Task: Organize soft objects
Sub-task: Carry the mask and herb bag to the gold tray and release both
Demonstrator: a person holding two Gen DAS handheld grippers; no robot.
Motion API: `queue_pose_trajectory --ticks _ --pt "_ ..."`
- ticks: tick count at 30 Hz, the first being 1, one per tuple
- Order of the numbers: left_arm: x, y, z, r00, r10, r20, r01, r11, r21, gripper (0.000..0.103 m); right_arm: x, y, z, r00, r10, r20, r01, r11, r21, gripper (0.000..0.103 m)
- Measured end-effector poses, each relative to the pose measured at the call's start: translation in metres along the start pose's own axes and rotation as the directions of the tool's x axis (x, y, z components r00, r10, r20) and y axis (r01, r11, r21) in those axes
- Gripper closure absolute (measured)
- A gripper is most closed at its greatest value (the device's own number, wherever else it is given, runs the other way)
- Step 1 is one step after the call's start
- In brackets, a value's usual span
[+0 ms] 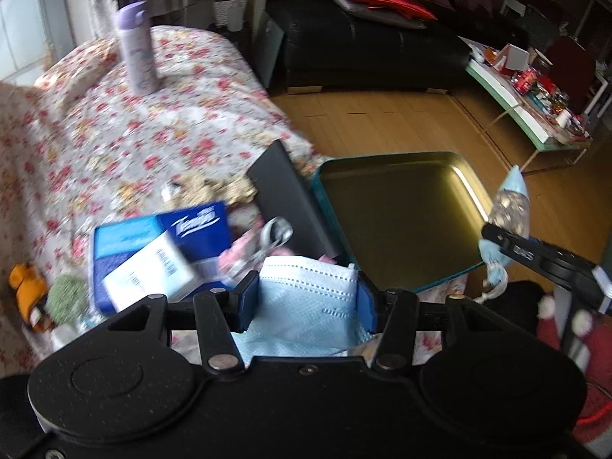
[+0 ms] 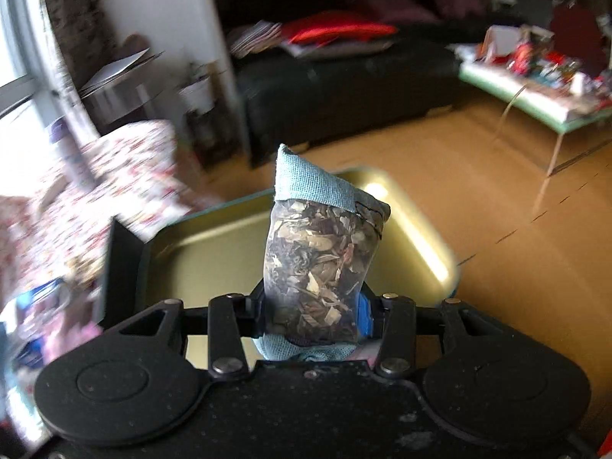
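Note:
My left gripper [image 1: 306, 302] is shut on a folded pale blue face mask [image 1: 310, 287], held just short of the near rim of an open teal tin [image 1: 401, 210] with a bare gold inside. My right gripper [image 2: 311, 311] is shut on a sachet [image 2: 321, 264] of dried leaves with blue cloth ends, which stands upright between the pads above the same tin [image 2: 214, 267]. In the left wrist view the sachet [image 1: 510, 206] and the right gripper's finger [image 1: 535, 248] show at the tin's right edge.
A black flat box [image 1: 290, 199] leans at the tin's left side. Blue tissue packs [image 1: 164, 244], a white carton, a metal clip [image 1: 273, 235] and small plush toys [image 1: 46, 294] lie on the floral cloth [image 1: 114, 134]. A lilac bottle [image 1: 135, 46] stands farther back. Wooden floor lies beyond.

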State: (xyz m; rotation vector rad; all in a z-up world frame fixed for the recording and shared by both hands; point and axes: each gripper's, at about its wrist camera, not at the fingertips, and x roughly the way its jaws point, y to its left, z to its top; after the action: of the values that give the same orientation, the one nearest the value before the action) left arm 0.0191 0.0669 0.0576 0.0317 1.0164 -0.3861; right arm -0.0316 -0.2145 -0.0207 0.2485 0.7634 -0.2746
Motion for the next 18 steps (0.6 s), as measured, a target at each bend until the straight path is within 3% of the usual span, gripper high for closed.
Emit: queue_pose_trajectory --ticks 3,10,18 --pt "0.010 -0.015 0.015 1.000 -0.014 -0.001 0.014 1.000 0.007 0.053 0.015 -0.003 0.008 0.998 -0.053 0.041 0.055 0.998 -0.033 0.060" --pt "0.047 -0.053 0.046 1.000 -0.013 -0.005 0.013 1.000 0.008 0.053 0.035 -0.011 0.026 0.993 -0.041 0.109 0.039 0.999 0.016 0.060" --pt "0.092 -0.087 0.058 0.999 0.031 -0.036 -0.031 0.999 0.013 0.053 0.039 -0.025 0.026 0.989 -0.050 0.136 0.038 0.995 0.089 0.059"
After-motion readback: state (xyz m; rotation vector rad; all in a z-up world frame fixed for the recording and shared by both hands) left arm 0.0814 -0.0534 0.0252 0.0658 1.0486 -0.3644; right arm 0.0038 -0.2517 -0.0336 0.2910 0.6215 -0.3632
